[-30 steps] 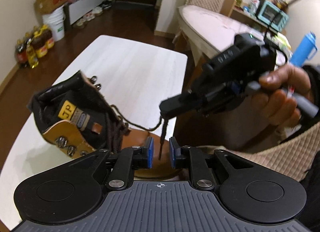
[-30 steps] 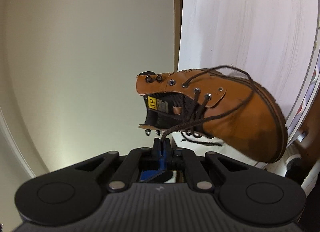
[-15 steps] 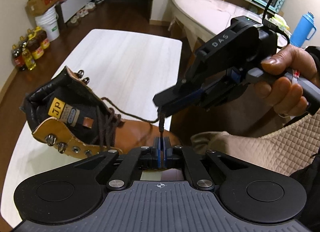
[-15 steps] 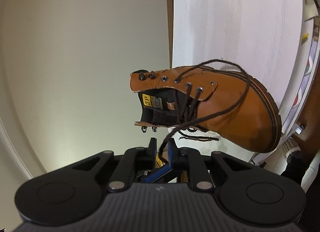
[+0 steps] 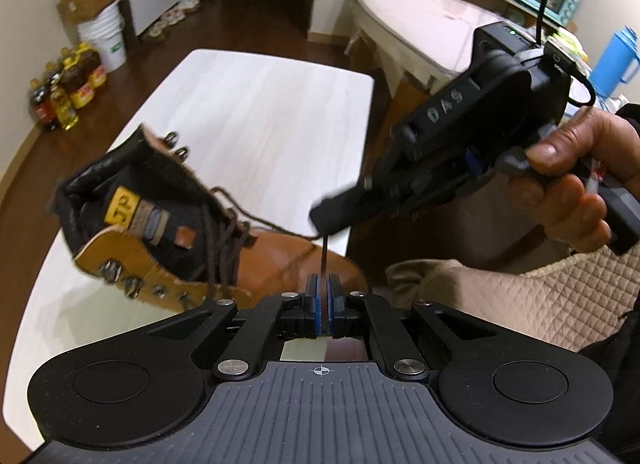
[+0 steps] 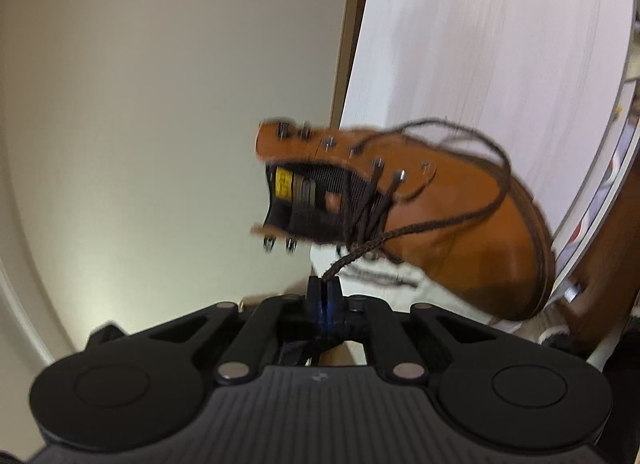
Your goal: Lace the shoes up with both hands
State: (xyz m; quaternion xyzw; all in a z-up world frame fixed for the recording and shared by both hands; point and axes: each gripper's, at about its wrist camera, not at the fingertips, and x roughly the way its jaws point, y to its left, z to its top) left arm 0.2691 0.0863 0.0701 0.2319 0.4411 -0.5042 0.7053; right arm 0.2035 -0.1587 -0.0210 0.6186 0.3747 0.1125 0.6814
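boot: a tan leather boot (image 5: 280, 260) lies tipped on its side on the white bench (image 5: 256, 116), near the edge closest to the person, its opening and tongue turned towards the left wrist camera; in the right wrist view the same boot (image 6: 460, 232) is blurred by motion
lace: a dark brown lace (image 5: 276, 229) crosses through the lower eyelets; one free end runs taut from the boot to the two grippers; another loose strand (image 6: 480, 144) loops over the toe in the right wrist view
done: the lower eyelets near the vamp appear threaded, the crossings bunched over the tongue; i judge this at roughly the halfway mark or a little under
left to do: the upper eyelets and the metal speed hooks (image 5: 176, 146) at the collar are bare; no knot or bow shows anywhere
left gripper: the left gripper (image 5: 322, 284) has its blue pads pressed together on the stiff tip of the lace, which stands upright between them
right gripper: the right gripper (image 6: 324, 288) is closed on the braided lace a little further along; seen from the left wrist camera, the right gripper (image 5: 332, 220) sits just above the left one, held by the person's hand (image 5: 568, 188)
step in hand: it looks like a handover of the lace end between the two grippers, before threading the next eyelet
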